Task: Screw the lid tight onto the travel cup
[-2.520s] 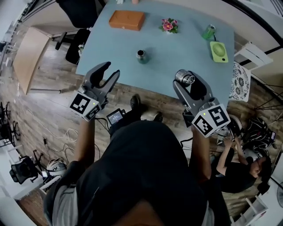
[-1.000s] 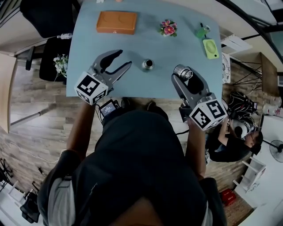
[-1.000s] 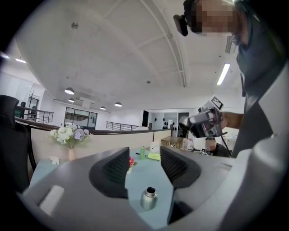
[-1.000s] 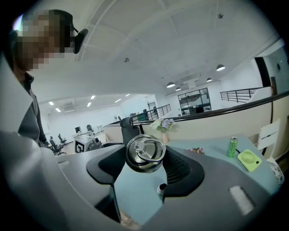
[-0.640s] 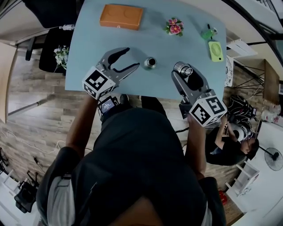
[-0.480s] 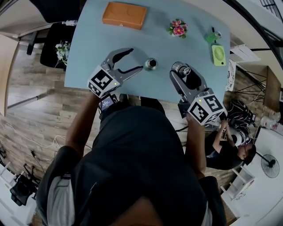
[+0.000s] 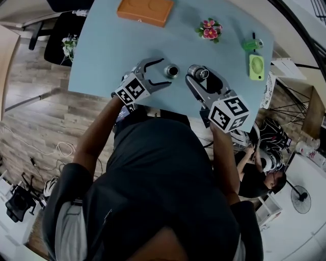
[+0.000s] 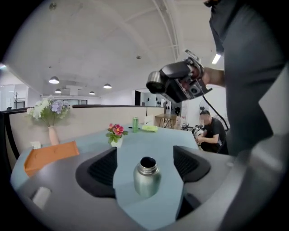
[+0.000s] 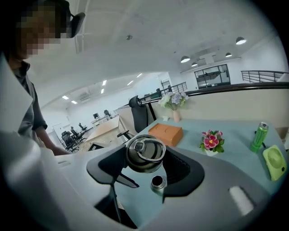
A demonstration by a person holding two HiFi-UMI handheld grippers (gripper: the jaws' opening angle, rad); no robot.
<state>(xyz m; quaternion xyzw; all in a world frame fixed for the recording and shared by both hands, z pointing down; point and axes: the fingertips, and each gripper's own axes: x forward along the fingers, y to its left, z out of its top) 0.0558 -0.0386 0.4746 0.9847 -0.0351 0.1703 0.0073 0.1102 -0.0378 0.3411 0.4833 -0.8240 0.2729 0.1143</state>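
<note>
The steel travel cup [image 7: 171, 71] stands upright and open-mouthed near the front edge of the light blue table [image 7: 112, 46]. My left gripper [image 7: 164, 72] is open, its jaws have just been opening, and they flank the cup [image 8: 146, 176] without touching it; the pads [image 8: 103, 168] stand well apart from it. My right gripper [image 7: 198, 75] is shut on the round steel lid [image 7: 198, 73] with a ring handle, just right of the cup. In the right gripper view the lid [image 9: 145, 155] sits between the jaws, above the cup's mouth [image 9: 158, 182].
An orange box [image 7: 145, 10], a small flower pot [image 7: 209, 29], a green can [image 7: 253, 44] and a green hand fan [image 7: 256, 67] lie along the table's back and right. A person [image 7: 265, 178] sits on the floor to the right. The table's front edge runs just beneath the grippers.
Both grippers have come down and inward to the cup. The left jaws spread wider and now stand on either side of it. The right gripper carried the lid leftward, closer to the cup.
</note>
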